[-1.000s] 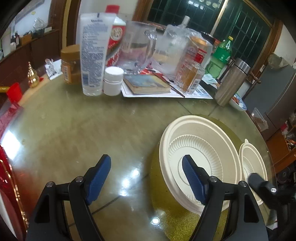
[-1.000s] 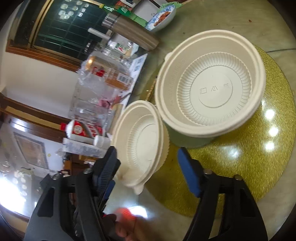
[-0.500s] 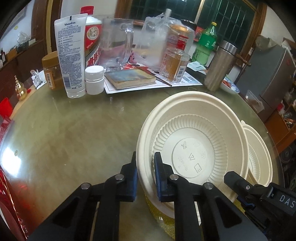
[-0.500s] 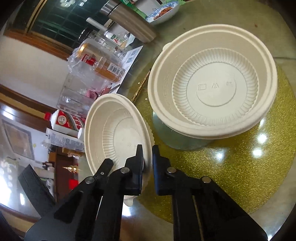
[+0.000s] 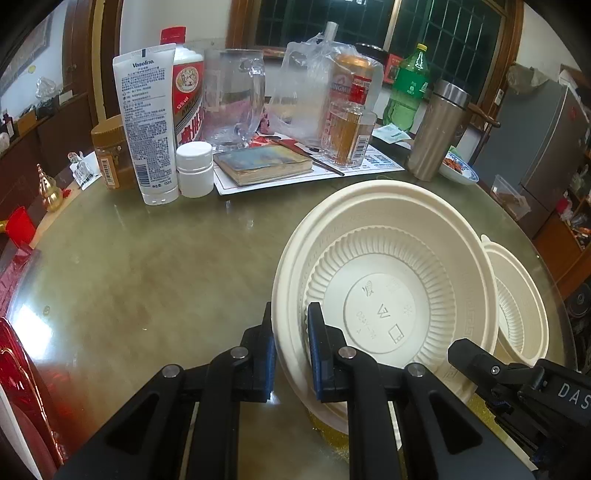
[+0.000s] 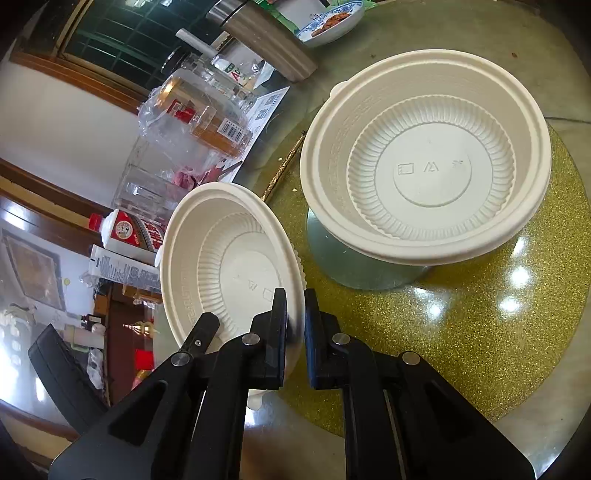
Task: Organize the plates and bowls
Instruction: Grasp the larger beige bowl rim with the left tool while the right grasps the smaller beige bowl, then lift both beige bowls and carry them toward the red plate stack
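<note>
Two cream plastic bowls are in play. My left gripper point(image 5: 291, 354) is shut on the near rim of one bowl point(image 5: 384, 306), tilted up off the table; this bowl also shows in the right wrist view point(image 6: 428, 158). My right gripper point(image 6: 295, 332) is shut on the rim of the other bowl point(image 6: 229, 266), lifted and tilted; it sits at the right in the left wrist view point(image 5: 521, 306). The right gripper's body point(image 5: 517, 376) shows below it.
A gold glitter mat point(image 6: 480, 332) lies under the bowls on the round glass table point(image 5: 147, 266). At the back stand a Vaseline tube point(image 5: 147, 125), white jar point(image 5: 194, 168), book point(image 5: 262, 162), bottles, a steel flask point(image 5: 436, 129) and a dish of food point(image 6: 325, 20).
Both grippers went from open to shut on the bowl rims. Both bowls have since been lifted and tilted, and the left view has moved closer to its bowl.
</note>
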Demonstrator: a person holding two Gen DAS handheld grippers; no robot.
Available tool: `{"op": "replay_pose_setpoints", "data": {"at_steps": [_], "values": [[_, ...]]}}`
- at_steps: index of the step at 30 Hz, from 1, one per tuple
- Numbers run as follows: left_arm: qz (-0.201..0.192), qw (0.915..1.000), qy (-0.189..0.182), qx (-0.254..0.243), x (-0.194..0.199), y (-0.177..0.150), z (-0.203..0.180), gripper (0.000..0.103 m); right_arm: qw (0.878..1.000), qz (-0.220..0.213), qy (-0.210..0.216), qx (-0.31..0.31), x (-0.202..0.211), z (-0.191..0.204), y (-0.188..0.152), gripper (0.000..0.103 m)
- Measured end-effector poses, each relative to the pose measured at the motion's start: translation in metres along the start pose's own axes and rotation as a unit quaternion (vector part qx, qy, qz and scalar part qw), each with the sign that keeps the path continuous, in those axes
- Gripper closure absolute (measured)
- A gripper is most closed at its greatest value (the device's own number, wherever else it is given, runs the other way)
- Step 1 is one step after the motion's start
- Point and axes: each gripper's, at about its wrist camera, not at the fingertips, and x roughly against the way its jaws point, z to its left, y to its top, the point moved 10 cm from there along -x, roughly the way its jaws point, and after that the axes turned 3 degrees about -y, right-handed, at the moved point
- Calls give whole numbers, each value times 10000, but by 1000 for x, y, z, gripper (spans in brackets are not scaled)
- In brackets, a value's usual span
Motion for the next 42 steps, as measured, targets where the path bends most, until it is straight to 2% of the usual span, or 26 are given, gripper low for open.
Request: {"op": "replay_pose_setpoints", "data": {"at_steps": [12, 31, 36, 42], "values": [[-175, 9998, -22, -16, 10, 3, -1, 89, 9997, -147, -36, 165, 11, 7, 1, 95], [-723, 9973, -81, -36, 41, 17, -6, 89, 9978, -505, 58, 421, 40, 22, 3, 95], [-926, 9956, -89, -57, 57, 26, -10, 89, 9966, -653, 166, 483, 55, 30, 7, 95], [-1169, 9931, 82, -84, 87, 34, -9, 88, 9946, -737, 473, 554, 77, 48, 7, 95]]}}
